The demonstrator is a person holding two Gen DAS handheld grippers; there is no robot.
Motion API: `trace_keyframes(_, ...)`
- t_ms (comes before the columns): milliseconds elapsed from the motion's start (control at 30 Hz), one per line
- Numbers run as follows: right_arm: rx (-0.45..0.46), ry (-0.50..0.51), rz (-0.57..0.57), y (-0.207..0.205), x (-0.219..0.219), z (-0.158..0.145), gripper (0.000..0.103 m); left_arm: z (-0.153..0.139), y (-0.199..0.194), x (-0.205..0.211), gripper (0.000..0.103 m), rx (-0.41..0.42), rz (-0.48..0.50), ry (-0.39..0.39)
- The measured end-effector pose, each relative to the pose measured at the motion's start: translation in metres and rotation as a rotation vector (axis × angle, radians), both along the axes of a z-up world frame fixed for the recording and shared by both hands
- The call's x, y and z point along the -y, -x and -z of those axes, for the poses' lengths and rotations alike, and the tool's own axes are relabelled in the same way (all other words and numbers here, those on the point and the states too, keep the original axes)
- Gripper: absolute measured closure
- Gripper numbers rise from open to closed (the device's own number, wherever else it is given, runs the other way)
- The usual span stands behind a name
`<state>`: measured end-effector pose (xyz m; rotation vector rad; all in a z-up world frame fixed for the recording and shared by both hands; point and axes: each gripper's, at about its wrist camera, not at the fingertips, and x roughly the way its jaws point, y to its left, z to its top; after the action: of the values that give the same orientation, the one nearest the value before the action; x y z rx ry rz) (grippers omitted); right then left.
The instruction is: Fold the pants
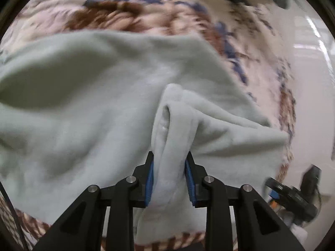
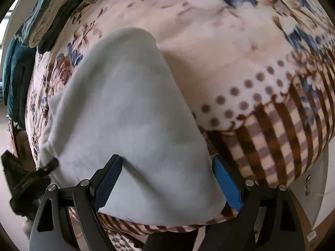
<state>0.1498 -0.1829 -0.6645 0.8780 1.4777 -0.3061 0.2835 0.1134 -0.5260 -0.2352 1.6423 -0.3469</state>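
Pale green fleece pants (image 1: 94,83) lie spread over a flowered blanket (image 1: 125,16) on a bed. In the left wrist view, my left gripper (image 1: 170,153) is shut on a raised, bunched fold of the pants (image 1: 175,121), with the blue pads pressing it from both sides. In the right wrist view, my right gripper (image 2: 166,158) stands wide open, pointing steeply down over the pants (image 2: 125,94). The cloth lies between its fingers (image 2: 226,184) near the bed's edge and is not pinched.
The blanket (image 2: 230,41) has dots and brown checks toward its edge. Folded clothes (image 2: 48,14) and a teal cloth (image 2: 14,73) lie at the far left of the bed. Pale floor (image 1: 314,83) runs beside the bed.
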Motion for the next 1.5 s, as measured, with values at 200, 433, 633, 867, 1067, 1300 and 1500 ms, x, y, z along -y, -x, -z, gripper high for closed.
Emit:
trace_keyframes(200,0.053,0.097,-0.025,-0.029,0.006,-0.034,0.013,-0.009,-0.028,0.011,0.041,0.001,-0.013,-0.020)
trace_keyframes(433,0.093,0.225,-0.320,-0.115,-0.009,-0.030,0.029,0.018,-0.054,0.052,0.034,0.023,0.124,-0.011)
trace_keyframes(633,0.054,0.217,-0.165,-0.124,0.028,0.001,0.057,0.003,-0.074,0.068,0.068,0.127,0.137,-0.017)
trace_keyframes(867,0.058,0.038,-0.047,-0.107,0.050,0.001,0.031,0.016,-0.095,0.046,0.043,0.032,0.047,0.043)
trace_keyframes(1067,0.073,0.102,-0.033,-0.077,0.041,-0.028,0.020,-0.037,-0.057,-0.021,0.031,0.196,-0.045,-0.043)
trace_keyframes(1300,-0.003,0.271,-0.295,-0.087,-0.050,-0.028,0.010,-0.028,0.001,-0.123,0.021,0.131,-0.319,-0.115)
trace_keyframes(1500,-0.097,0.361,-0.325,-0.097,-0.079,-0.004,0.006,0.011,0.050,-0.211,0.021,0.057,-0.887,0.177)
